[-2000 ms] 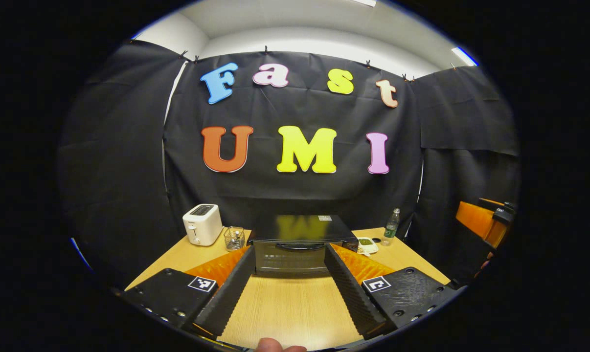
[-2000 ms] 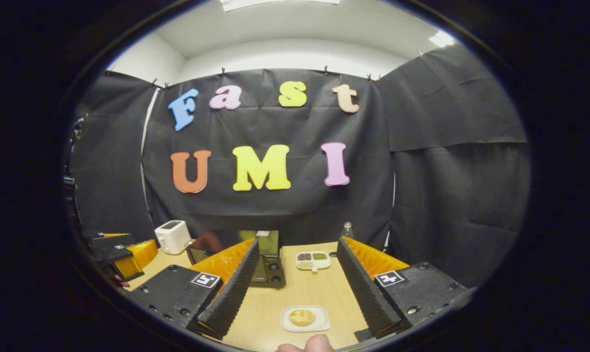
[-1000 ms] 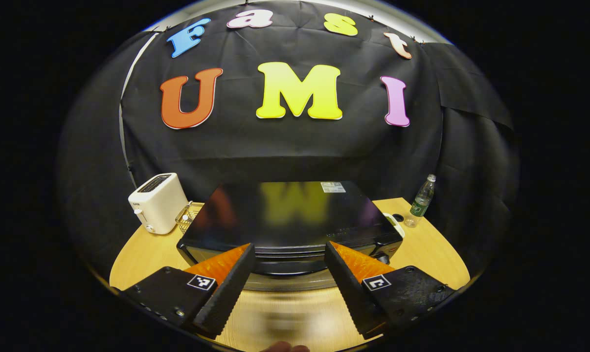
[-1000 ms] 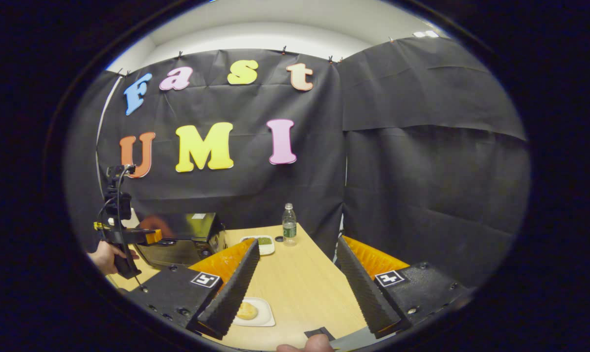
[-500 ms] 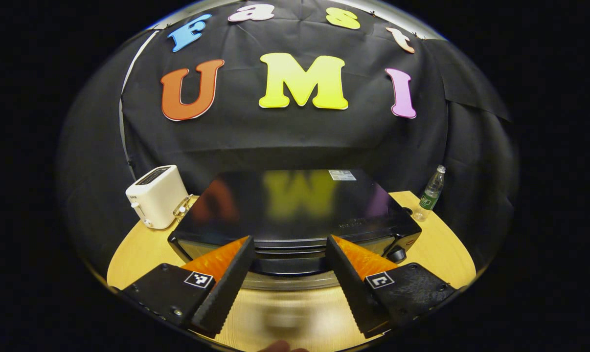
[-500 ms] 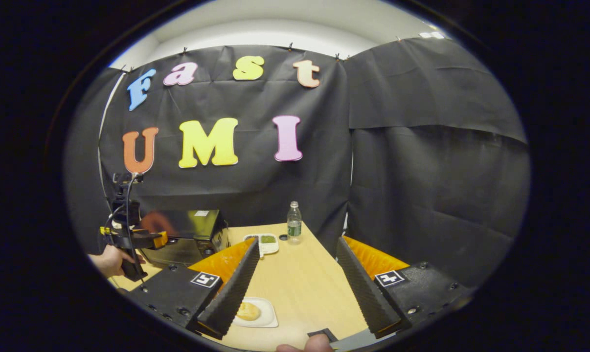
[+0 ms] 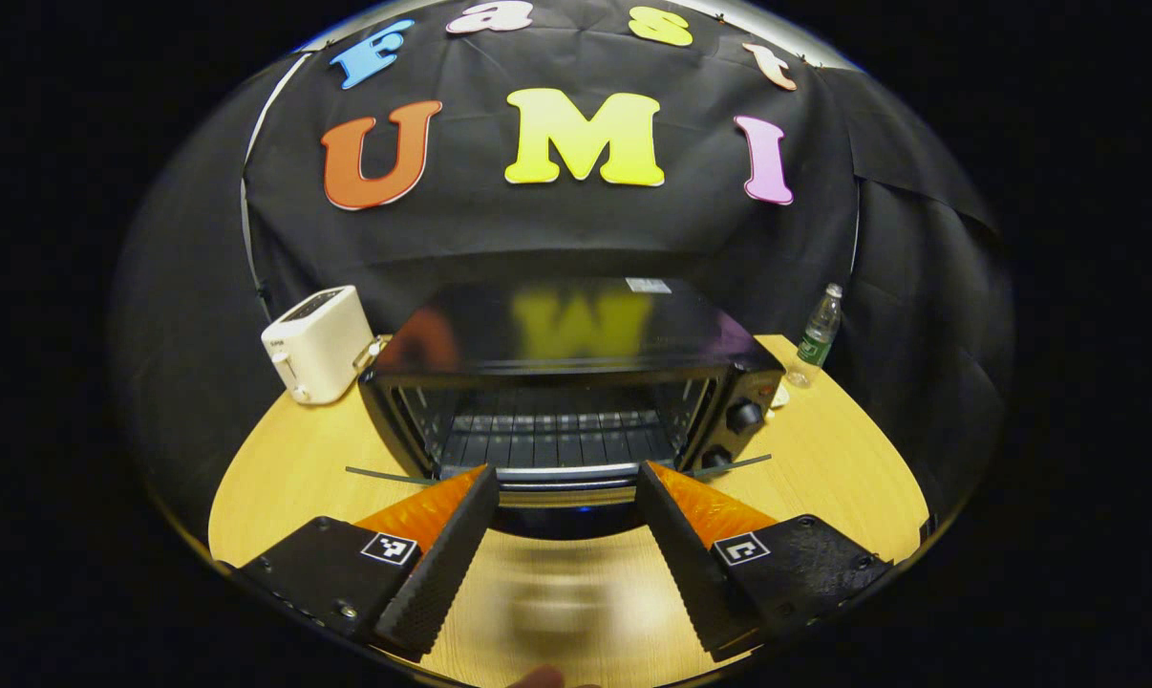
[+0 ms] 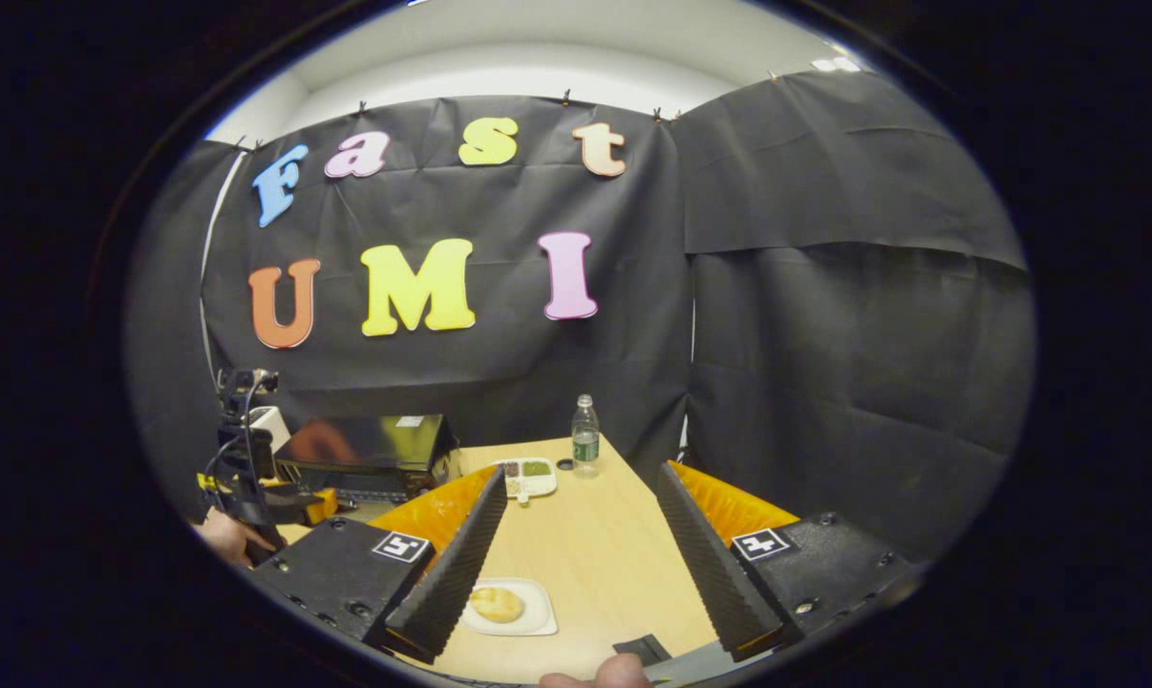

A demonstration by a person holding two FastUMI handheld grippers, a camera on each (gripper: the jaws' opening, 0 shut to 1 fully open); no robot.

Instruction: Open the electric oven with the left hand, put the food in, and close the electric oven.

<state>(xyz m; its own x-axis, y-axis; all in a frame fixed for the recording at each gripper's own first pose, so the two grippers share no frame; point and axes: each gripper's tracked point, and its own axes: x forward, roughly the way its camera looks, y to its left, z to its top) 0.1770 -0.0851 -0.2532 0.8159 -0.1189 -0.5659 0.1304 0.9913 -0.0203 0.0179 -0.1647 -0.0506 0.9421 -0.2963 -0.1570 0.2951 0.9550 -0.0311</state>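
The black electric oven (image 7: 576, 325) stands in the middle of the wooden table, its cavity and wire rack (image 7: 557, 435) showing. Its door (image 7: 562, 499) hangs folded down toward me. My left gripper (image 7: 565, 473) is open, its fingers standing either side of the lowered door's front edge; I cannot tell whether they touch it. In the right gripper view the oven (image 8: 371, 454) sits at the left, with the left gripper (image 8: 251, 487) and a hand in front of it. A bread roll (image 8: 497, 604) lies on a white plate (image 8: 536, 621), beside my open right gripper (image 8: 582, 470).
A white toaster (image 7: 316, 342) stands left of the oven, a plastic bottle (image 7: 818, 334) at the back right. A sectioned snack dish (image 8: 526, 476) and the bottle (image 8: 586, 437) sit far along the table (image 8: 595, 554). A small black piece (image 8: 645, 648) lies near the front edge.
The oven door has swung down from shut to open, baring the rack. My left gripper dropped lower with it. The right gripper has hardly moved.
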